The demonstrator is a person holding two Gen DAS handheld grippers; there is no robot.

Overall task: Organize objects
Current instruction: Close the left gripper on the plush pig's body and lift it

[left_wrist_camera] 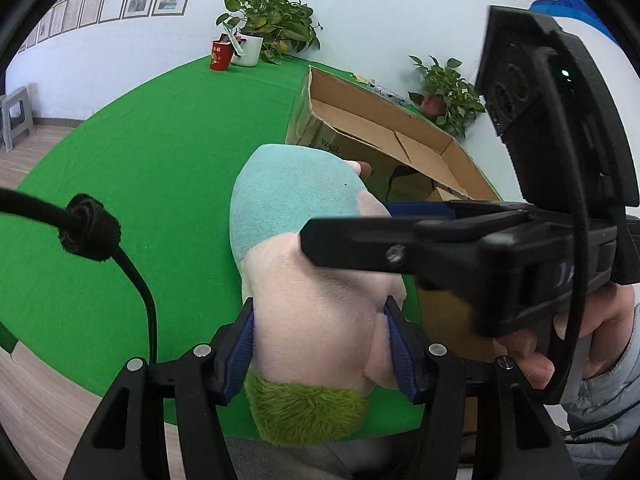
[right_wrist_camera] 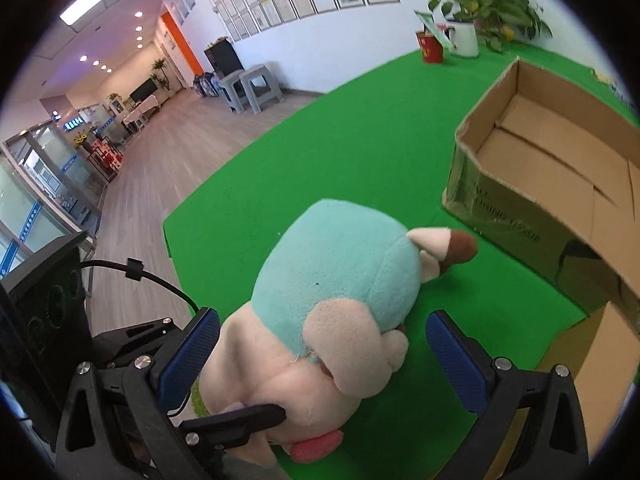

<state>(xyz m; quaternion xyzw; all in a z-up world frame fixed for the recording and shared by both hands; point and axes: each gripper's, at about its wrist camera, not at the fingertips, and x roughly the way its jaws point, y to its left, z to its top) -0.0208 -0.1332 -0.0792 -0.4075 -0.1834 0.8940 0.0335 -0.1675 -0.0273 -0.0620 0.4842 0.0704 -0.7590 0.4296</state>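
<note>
A plush toy — pale pink, with a light blue patch and a green furry tuft — is held above the green tabletop, just in front of an open cardboard box; it is clamped at its pink middle between the blue pads of the left gripper, whose fingers press into both sides. The right gripper is spread wide around the toy's blue and pink part, its pads apart from the plush on the right side; whether the left pad touches cannot be told. At the tabletop's far edge, a red cup and a potted plant are seen — side by side against the white wall.
</note>
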